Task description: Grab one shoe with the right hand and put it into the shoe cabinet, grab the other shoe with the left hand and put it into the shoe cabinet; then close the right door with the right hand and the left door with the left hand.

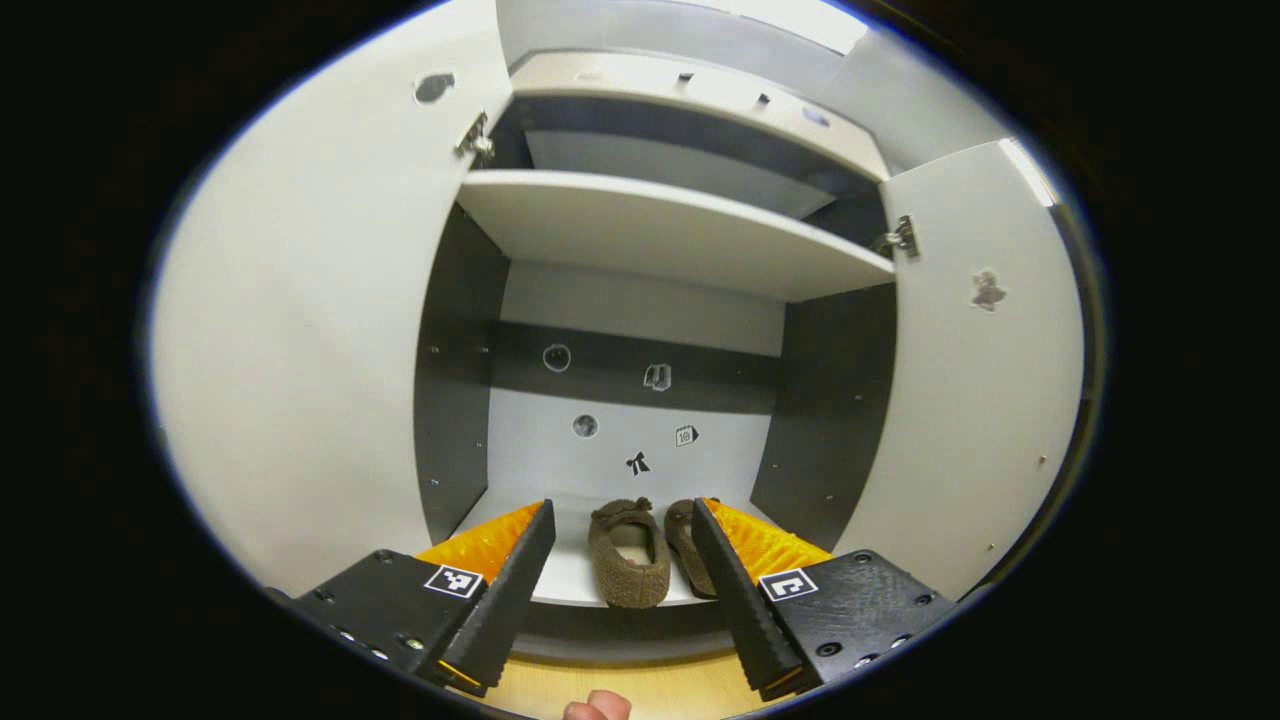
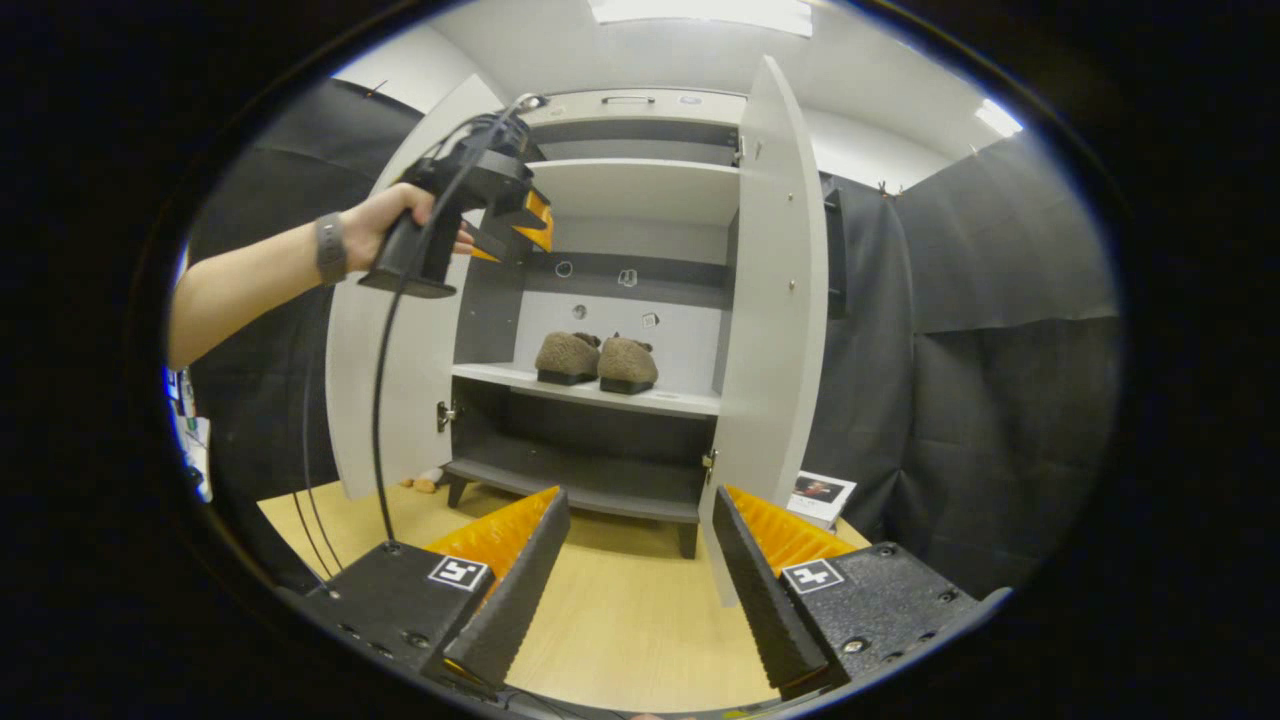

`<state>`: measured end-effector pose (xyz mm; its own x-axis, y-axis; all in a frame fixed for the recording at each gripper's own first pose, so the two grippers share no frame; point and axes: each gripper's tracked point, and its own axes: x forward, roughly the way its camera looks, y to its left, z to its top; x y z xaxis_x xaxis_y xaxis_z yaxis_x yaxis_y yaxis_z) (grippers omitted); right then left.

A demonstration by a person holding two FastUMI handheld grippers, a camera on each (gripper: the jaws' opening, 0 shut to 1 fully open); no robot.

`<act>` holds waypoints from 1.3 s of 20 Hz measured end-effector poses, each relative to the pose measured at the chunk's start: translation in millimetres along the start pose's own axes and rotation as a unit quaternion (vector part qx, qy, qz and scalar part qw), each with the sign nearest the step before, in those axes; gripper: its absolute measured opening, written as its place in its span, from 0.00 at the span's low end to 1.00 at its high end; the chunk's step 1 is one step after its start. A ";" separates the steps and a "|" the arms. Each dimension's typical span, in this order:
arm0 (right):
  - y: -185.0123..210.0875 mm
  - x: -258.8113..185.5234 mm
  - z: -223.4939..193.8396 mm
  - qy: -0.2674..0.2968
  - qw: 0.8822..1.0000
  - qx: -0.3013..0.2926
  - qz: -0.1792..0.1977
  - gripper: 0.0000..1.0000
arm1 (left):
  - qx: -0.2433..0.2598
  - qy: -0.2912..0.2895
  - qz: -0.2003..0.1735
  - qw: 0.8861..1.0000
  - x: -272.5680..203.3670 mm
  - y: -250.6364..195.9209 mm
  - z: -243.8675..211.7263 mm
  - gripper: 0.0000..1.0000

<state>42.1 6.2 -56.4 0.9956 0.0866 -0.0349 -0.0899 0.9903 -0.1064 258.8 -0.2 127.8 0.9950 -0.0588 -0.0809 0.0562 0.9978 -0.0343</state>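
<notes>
In the left gripper view, the left gripper (image 1: 620, 570) is held in front of the shoe cabinet (image 1: 640, 235), its fingers spread wide with nothing between them. Just past the fingertips, the two brown shoes (image 1: 628, 555) are seen lying side by side on the cabinet's middle shelf (image 1: 575, 575), heels toward the camera, the second shoe (image 1: 685, 545) partly hidden behind the right-hand finger. Both cabinet doors are swung open: the left door (image 1: 300, 340) and the right door (image 1: 985, 390) flank the opening.

In the right gripper view, the right gripper (image 2: 640, 570) is held farther back from the cabinet, above the wooden floor (image 2: 620, 620), its fingers likewise spread and empty. Beyond it, the left gripper is seen raised before the cabinet's upper part, gripped by a hand (image 2: 385, 225) with a band at the wrist. A cable (image 2: 380, 400) hangs from it.
</notes>
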 end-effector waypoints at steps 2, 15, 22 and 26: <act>-0.3 -2.4 2.8 -0.002 1.000 0.008 0.001 0.92 | -0.009 -0.003 -0.004 1.000 -32.3 -2.0 -11.5 0.86; -1.4 -20.5 9.5 -0.003 0.999 0.037 0.002 0.92 | 0.028 -0.066 0.045 0.996 -208.4 3.7 -97.0 0.95; 7.1 -34.2 -0.7 0.003 0.999 0.044 0.008 0.92 | 0.052 -0.038 0.059 0.996 -248.8 -6.9 -156.4 0.95; 10.0 -40.2 -1.3 0.001 0.998 0.060 0.017 0.92 | 0.034 -0.015 0.068 0.997 -259.8 -2.2 -177.5 0.95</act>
<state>1.2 12.5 -57.4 0.9920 0.1196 -0.0394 -0.1190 0.9928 0.0153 -14.5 7.6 -27.9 0.9958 0.0764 -0.0503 -0.0744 0.9964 0.0417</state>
